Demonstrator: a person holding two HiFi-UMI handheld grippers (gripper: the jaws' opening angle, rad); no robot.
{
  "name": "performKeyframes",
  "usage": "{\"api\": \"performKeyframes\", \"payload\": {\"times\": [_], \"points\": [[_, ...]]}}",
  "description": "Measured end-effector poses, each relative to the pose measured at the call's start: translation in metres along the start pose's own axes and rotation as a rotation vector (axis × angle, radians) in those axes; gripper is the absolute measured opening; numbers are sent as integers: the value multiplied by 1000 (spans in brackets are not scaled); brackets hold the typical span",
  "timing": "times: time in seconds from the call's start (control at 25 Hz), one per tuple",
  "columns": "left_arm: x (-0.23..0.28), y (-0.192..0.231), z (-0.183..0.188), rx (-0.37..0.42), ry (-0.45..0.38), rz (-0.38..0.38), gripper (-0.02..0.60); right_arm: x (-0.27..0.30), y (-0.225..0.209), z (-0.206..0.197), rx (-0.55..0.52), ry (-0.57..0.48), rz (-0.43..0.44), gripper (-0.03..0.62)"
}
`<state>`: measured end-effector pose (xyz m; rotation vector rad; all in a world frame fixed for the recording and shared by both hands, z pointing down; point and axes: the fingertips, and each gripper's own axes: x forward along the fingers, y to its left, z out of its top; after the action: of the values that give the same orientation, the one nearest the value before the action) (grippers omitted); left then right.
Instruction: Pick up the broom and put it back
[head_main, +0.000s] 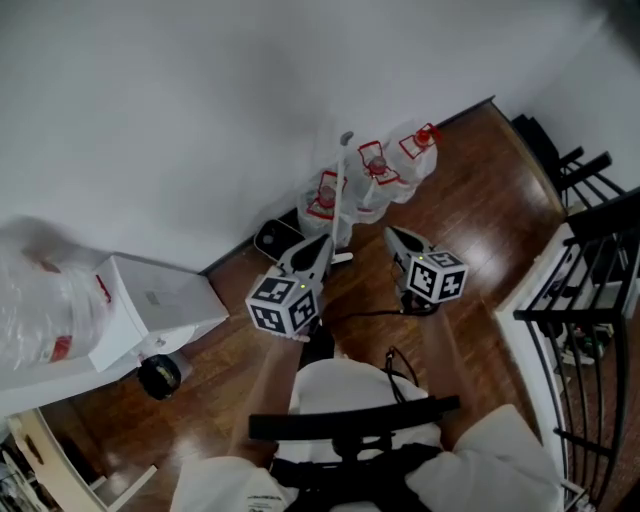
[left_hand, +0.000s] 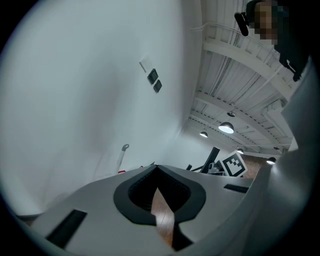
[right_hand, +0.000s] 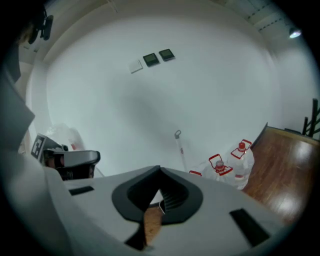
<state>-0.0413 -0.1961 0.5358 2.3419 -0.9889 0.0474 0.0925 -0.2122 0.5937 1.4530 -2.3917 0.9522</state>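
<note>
**A:** Head view first. Where is the broom (head_main: 340, 185) standing?

**B:** It is leaning upright against the white wall (head_main: 200, 110), with its pale handle rising among the water bottles (head_main: 375, 175) with red handles. Its lower end is hiding behind the left gripper (head_main: 325, 240), so I cannot tell how it is meeting the wooden floor (head_main: 480, 190).

**A:** And what are the two tools doing?

**B:** Both are hanging in the air in front of the person and pointing towards that corner. The left gripper is sitting just in front of the handle. The right gripper (head_main: 390, 232) is hovering a little apart from it, below the bottles. A white box (head_main: 150, 305) is sitting off to the left and a black railing (head_main: 590, 260) is running down the right.

**A:** Now the left gripper view.

**B:** The left gripper (left_hand: 156, 170) is showing its jaws pressed together at the tips and pinching nothing. The broom (left_hand: 121, 157) is standing well beyond them against the wall. Ceiling lamps (left_hand: 226, 128) are glowing on the right, above the other tool's marker cube (left_hand: 233, 164).

**A:** And the right gripper view?

**B:** The right gripper (right_hand: 160, 172) is also holding its jaws closed and empty. The broom (right_hand: 181, 152) is standing clear of them by the wall, with the bottles (right_hand: 220, 167) crowding just to its right. Small wall plates (right_hand: 159, 56) are showing high above.
</note>
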Motion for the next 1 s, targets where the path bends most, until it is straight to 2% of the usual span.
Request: {"api": "performKeyframes", "payload": {"times": [0.28, 0.44, 0.56, 0.8, 1.0], "points": [[-19, -133, -76, 53, -31, -29, -14, -158, -3, -43, 9, -118, 44, 6], [-47, -208, -122, 73, -48, 18, -14, -255, -13, -70, 3, -159, 66, 6], [-65, -250, -141, 86, -44, 54, -14, -307, -17, -84, 4, -169, 77, 6], [-96, -318, -159, 121, -46, 54, -14, -369, -1, -102, 9, -188, 126, 6], [-122, -332, -166, 130, -44, 49, -14, -382, 30, -111, 6, -209, 153, 6]]}}
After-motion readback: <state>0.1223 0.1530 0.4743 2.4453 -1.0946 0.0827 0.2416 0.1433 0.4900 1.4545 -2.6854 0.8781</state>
